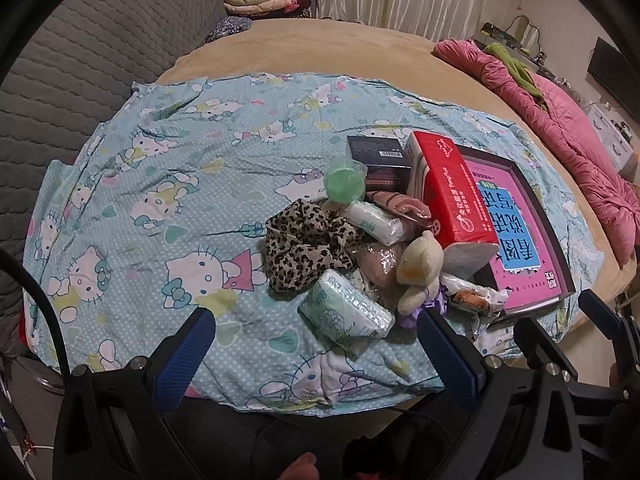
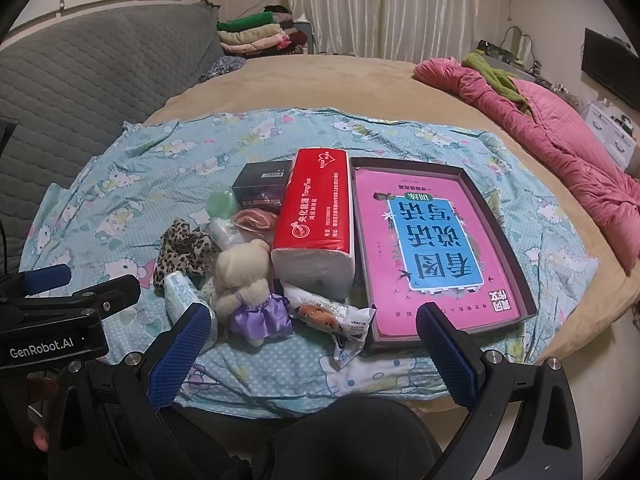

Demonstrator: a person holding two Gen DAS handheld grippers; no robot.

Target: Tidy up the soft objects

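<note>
Clutter pile point(image 1: 360, 240) hugs sheet point(image 1: 160, 168) right half, left half bare; left claw point(image 1: 316, 344) and right claw point(image 2: 316, 344) both spread, holding nothing

Both my wrist cameras sit low at the near edge of the round tan bed point(image 1: 320, 52), looking forward and slightly down across the pale blue cartoon-cat sheet point(image 1: 160, 168) toward the white curtains point(image 2: 380, 8) on the far wall. My left view stands further left, with the red tissue pack point(image 1: 452, 200) right of centre. My right view faces the pack point(image 2: 320, 208) and the shallow dark box holding a pink book point(image 2: 432, 248) almost head-on and close. Both share the whole pile, and each catches the other tool at its side.
</note>
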